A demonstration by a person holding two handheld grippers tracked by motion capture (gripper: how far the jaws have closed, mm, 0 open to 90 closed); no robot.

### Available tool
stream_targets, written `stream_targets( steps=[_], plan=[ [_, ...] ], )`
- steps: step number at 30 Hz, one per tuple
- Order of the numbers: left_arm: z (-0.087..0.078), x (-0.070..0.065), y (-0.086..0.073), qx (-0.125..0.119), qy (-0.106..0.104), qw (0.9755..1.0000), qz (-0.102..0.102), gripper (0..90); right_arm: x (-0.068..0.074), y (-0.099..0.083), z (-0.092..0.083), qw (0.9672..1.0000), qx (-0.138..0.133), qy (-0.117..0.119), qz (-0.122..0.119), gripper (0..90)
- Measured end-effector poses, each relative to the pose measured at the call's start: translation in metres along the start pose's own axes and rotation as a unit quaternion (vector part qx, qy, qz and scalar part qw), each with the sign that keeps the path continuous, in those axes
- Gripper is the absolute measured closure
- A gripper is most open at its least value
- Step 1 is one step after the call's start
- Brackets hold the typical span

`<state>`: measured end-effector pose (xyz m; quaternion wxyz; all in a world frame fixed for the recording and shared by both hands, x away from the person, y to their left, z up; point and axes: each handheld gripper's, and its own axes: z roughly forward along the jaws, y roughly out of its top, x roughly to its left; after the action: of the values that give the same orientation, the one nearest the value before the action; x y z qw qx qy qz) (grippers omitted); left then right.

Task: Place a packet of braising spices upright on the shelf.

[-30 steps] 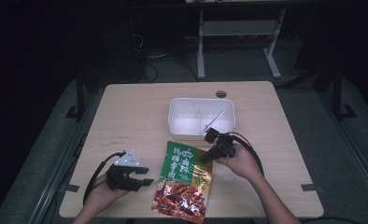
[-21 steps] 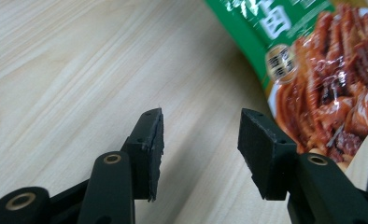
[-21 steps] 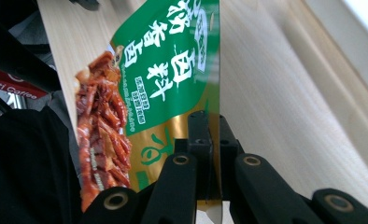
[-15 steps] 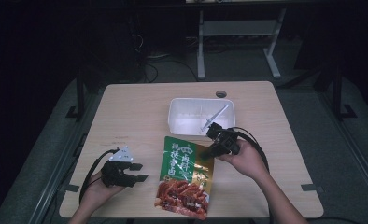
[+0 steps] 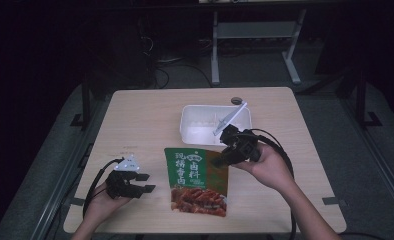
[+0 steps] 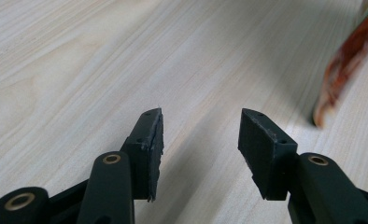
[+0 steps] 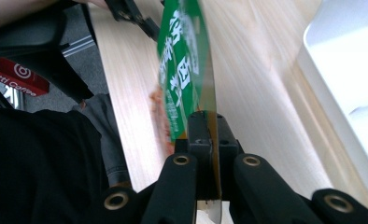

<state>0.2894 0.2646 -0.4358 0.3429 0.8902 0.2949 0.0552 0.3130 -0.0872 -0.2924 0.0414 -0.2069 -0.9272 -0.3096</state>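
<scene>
A green sauce packet with a picture of red food along its lower edge hangs slanted over the table's front middle. My right gripper is shut on its upper right corner; in the right gripper view the jaws pinch the packet edge-on. My left gripper rests low at the front left, open with nothing between its jaws. In the left gripper view the packet's red edge lies off to the right.
A white plastic tub stands behind the packet with a white utensil leaning out of it. A small dark disc lies near the far edge. The tub's wall is close on the right in the right gripper view.
My right gripper has risen, and the packet's held corner has come up off the table with it. The left gripper has barely moved.
</scene>
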Motion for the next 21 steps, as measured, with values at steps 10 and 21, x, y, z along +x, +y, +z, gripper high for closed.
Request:
stream_targets(
  steps=[10,21],
  plan=[
    [-0.001,0.001,0.000,0.000,0.004,1.0000,0.000,50.1,0.011,0.009,-0.033,0.9990,-0.003,-0.041,-0.017,89.9],
    [-0.002,0.003,0.000,-0.003,0.007,1.0000,0.000,48.9,-0.012,0.011,-0.057,0.9979,-0.026,-0.056,0.019,89.9]
  ],
)
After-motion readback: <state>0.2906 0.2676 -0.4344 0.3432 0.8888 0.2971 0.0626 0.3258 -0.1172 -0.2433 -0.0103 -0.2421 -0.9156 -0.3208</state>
